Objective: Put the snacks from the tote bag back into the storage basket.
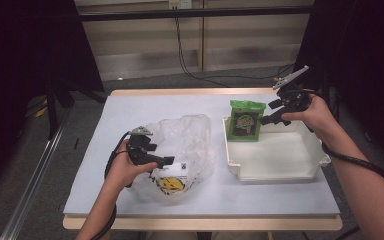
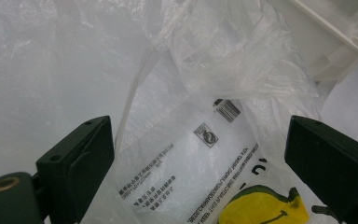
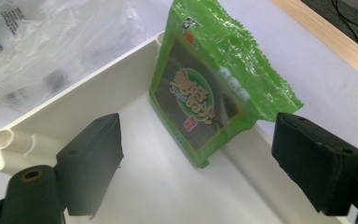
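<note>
A green snack packet (image 1: 247,120) leans upright against the far left corner of the white tray (image 1: 280,167); it also shows close up as the green packet (image 3: 205,88) standing on the tray floor (image 3: 168,186). My right gripper (image 1: 275,116) hovers just right of the packet, jaws open with nothing between them (image 3: 198,158). A crumpled clear plastic bag (image 1: 185,145) with black print and a yellow mark lies left of the tray. My left gripper (image 1: 164,161) is open over the bag's printed part (image 2: 186,154), jaws spread either side of it (image 2: 198,163).
The grey mat (image 1: 145,107) covers a wooden table (image 1: 200,92). Black curtains and a frame rail stand at the left and right. Cables run on the floor behind the table. The tray's rim (image 2: 345,32) lies just beyond the bag.
</note>
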`<move>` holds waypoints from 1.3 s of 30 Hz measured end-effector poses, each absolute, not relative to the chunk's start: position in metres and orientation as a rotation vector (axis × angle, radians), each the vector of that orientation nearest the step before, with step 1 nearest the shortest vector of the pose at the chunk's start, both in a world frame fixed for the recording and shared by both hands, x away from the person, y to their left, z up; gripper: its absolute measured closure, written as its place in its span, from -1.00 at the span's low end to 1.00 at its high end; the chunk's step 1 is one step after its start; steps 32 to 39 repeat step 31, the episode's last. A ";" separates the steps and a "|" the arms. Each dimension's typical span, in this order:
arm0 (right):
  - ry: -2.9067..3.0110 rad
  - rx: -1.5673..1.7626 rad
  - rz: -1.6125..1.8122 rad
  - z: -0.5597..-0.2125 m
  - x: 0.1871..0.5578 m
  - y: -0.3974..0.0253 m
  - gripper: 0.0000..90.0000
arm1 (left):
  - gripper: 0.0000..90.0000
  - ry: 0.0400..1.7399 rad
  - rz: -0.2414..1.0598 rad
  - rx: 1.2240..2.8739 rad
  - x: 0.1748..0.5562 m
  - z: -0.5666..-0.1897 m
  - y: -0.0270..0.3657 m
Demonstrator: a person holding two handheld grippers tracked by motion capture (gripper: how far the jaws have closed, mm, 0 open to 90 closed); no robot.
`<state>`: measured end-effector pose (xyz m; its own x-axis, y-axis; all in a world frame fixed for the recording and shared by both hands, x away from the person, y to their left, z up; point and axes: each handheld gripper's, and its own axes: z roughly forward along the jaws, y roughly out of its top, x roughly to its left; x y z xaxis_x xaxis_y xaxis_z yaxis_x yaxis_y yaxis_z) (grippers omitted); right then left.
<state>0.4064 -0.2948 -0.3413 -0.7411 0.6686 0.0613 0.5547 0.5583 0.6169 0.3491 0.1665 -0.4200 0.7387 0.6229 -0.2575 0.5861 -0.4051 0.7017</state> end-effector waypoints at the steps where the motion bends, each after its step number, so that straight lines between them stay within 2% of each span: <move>1: 2.604 1.034 0.949 -0.341 0.404 -0.295 -0.65 | -0.82 0.908 0.059 2.110 0.349 -0.420 0.166; 24: 2.602 1.054 1.017 -0.372 0.358 -0.284 -0.79 | -0.81 0.903 0.041 2.130 0.350 -0.426 0.160; 39: 2.584 1.059 1.020 -0.377 0.348 -0.283 -0.85 | -0.81 0.902 0.044 2.128 0.349 -0.425 0.160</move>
